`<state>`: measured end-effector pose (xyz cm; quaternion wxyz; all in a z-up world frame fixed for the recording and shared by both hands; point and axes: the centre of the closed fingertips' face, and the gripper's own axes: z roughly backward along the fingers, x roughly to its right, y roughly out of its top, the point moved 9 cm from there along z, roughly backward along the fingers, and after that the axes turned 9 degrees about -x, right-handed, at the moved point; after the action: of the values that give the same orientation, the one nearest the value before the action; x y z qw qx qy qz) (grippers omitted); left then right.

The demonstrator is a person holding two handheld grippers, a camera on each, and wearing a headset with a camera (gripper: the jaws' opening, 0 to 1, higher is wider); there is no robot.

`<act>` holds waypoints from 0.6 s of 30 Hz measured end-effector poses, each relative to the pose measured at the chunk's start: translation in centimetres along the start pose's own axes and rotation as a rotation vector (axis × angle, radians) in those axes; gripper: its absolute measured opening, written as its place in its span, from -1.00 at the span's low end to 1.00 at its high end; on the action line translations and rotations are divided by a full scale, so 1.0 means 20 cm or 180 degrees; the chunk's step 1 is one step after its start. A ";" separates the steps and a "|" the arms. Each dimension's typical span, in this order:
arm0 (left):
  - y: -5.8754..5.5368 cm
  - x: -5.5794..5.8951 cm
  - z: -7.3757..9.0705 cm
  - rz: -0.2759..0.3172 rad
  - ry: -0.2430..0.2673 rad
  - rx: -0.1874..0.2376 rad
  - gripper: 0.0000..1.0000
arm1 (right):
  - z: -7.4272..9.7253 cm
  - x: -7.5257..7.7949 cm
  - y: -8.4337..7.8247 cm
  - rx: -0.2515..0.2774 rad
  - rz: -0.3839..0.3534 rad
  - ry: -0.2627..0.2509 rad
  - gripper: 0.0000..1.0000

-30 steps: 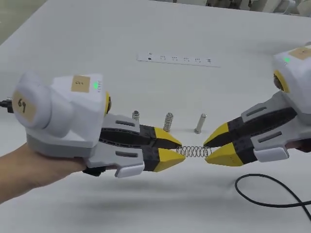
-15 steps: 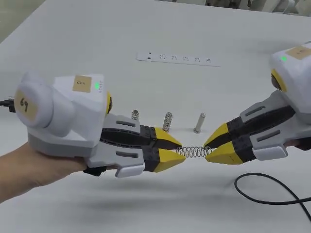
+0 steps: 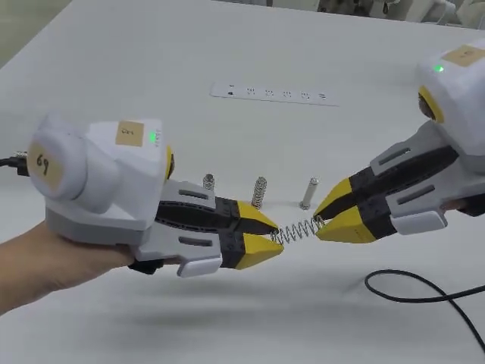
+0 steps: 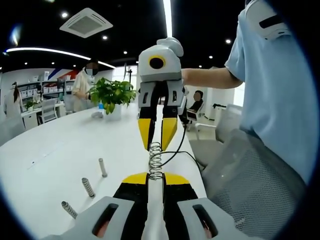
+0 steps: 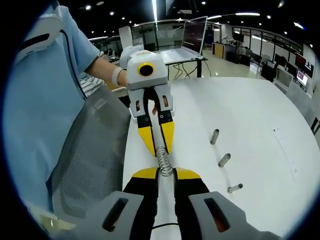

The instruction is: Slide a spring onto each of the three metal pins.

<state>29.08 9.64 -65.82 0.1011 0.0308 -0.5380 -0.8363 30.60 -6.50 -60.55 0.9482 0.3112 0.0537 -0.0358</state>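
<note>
Head view: spring [image 3: 297, 230] stretches between left gripper [image 3: 273, 235] and right gripper [image 3: 321, 221] jaws.

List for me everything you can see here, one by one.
Table: one, white, under everything.
Pins with springs on: two, metal, left and middle of the row.
Bare pin: one, metal, right end of row.
Loose spring: one, metal, held at both ends between the jaws.
Power strip: one, white, far side of table.
Cable: one, black, near right.
Left gripper: one, white, black, yellow-tipped, shut on spring.
Right gripper: one, same colours, shut on spring's other end.
Hand: one, holding left gripper.
</note>
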 end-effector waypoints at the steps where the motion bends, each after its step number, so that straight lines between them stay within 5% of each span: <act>1: 0.00 0.00 0.00 0.0010 -0.0005 -0.0002 -0.95 | 0.00 0.00 0.01 0.0004 0.0009 0.0003 -0.83; 18: -0.01 0.00 -0.02 -0.0036 -0.0021 -0.0046 -0.95 | 0.00 0.01 0.10 0.0000 0.0180 0.0028 -0.84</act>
<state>29.18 9.31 -66.24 0.0949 0.0304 -0.5320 -0.8409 30.99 -4.93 -59.38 0.9485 0.3128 0.0491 -0.0076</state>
